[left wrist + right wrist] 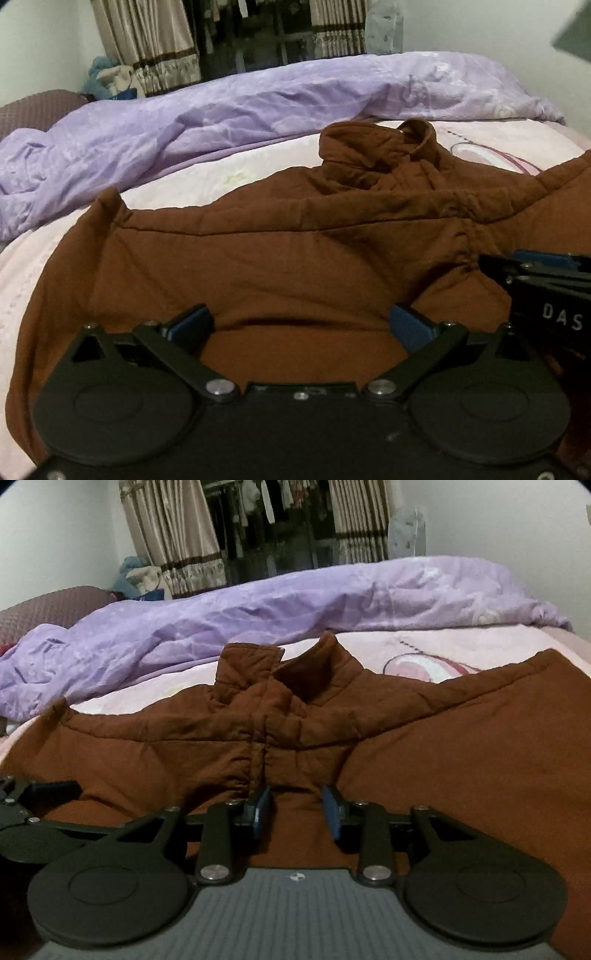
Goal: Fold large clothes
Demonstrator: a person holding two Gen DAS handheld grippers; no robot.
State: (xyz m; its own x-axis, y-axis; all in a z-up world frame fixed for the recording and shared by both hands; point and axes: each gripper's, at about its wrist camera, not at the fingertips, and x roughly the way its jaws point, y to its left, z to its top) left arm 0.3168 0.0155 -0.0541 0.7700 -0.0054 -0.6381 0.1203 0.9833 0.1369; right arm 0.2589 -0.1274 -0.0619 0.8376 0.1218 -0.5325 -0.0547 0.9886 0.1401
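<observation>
Left gripper (301, 325): jaws spread wide, blue pads (192, 325) well apart, nothing between them. It is low over the brown padded jacket (258, 258), whose fabric fills the gap below and ahead of the fingers.

Right gripper (297, 808): jaws at a narrow gap, blue pads (334, 806) either side of a raised fold of the jacket (443, 757) just below the front closure. Cannot tell whether the pads press on the fabric.

In the left view the right gripper (491, 264) sits at the right edge, tip at a puckered seam.

Jacket lies spread on the pink bedsheet (369, 646), collar (295, 672) standing up on the far side. Beyond it, a crumpled lilac quilt (221, 620) runs across the bed. Curtains (173, 535) behind.
</observation>
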